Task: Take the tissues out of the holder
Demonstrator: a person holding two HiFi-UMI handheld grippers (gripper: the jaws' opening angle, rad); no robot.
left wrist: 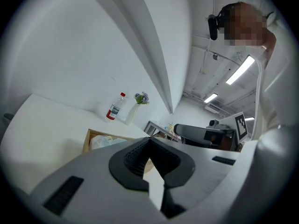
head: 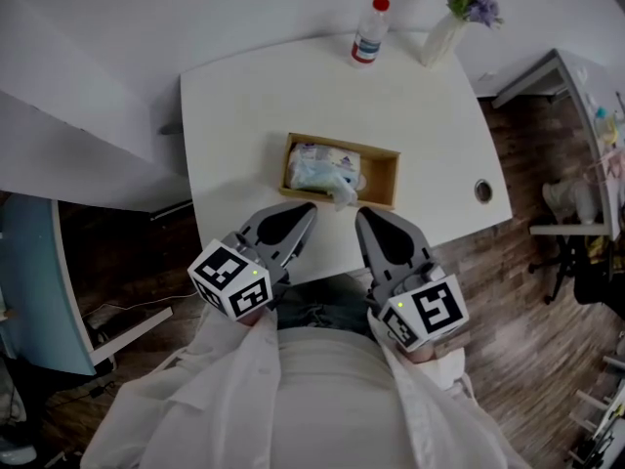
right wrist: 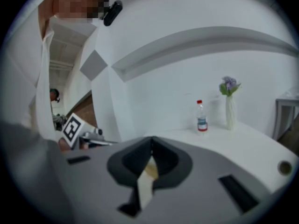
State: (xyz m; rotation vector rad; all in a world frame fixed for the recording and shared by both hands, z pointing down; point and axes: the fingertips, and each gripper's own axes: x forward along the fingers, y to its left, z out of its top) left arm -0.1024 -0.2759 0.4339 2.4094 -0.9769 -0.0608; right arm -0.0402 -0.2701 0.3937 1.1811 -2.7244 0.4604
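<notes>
Head view: nearest the person, the left gripper and right gripper hang over the desk's near edge, both jaws closed together, empty. Just beyond, the tissues lie inside the wooden holder; removal looks unstarted. A bottle stands at the far edge.

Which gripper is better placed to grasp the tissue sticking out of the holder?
Probably right, by a little. The loose tissue hangs over the near wall of the holder, closest to the right gripper; the left gripper points at the pack. Both are shut, so either must open first.
</notes>
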